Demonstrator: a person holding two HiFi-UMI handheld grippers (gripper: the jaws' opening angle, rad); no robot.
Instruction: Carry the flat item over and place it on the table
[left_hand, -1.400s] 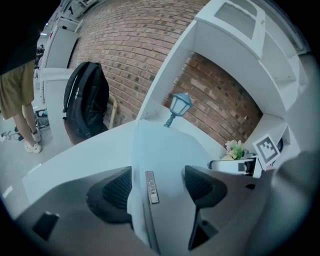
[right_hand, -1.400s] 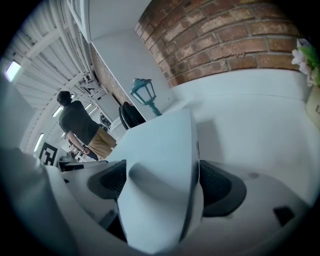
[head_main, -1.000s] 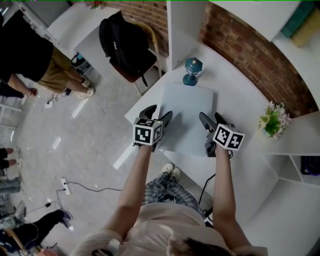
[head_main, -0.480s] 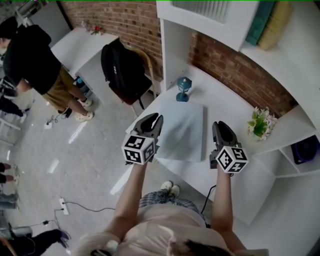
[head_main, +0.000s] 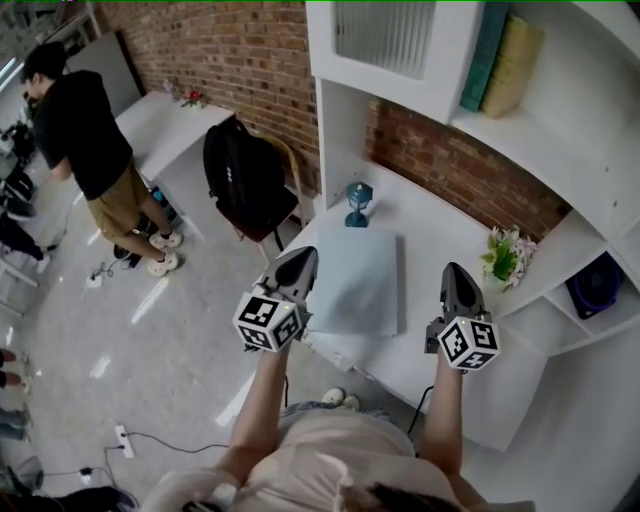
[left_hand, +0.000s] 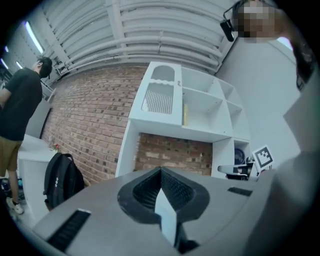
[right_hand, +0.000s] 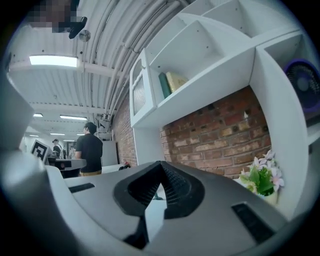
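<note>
The flat item, a pale blue-grey board (head_main: 355, 280), lies flat on the white table (head_main: 440, 225) in the head view. My left gripper (head_main: 300, 258) hangs just off the board's left edge, jaws shut and empty. My right gripper (head_main: 452, 270) is to the right of the board, a clear gap away, also shut on nothing. In the left gripper view the left gripper (left_hand: 161, 170) has its ribbed pads pressed together, pointing at the brick wall. The right gripper view shows the right gripper (right_hand: 161, 163) the same way, with a sliver of the pale board low behind it.
A small teal lamp (head_main: 357, 203) stands behind the board, and a flower pot (head_main: 503, 257) sits at the right. White shelves (head_main: 520, 120) rise over the table. A chair with a black backpack (head_main: 245, 180) stands to the left, and a person (head_main: 80, 130) is further left.
Both grippers stood open at the board's sides; now they are shut and drawn back from it. The board stays on the table. The head view has tilted up.
</note>
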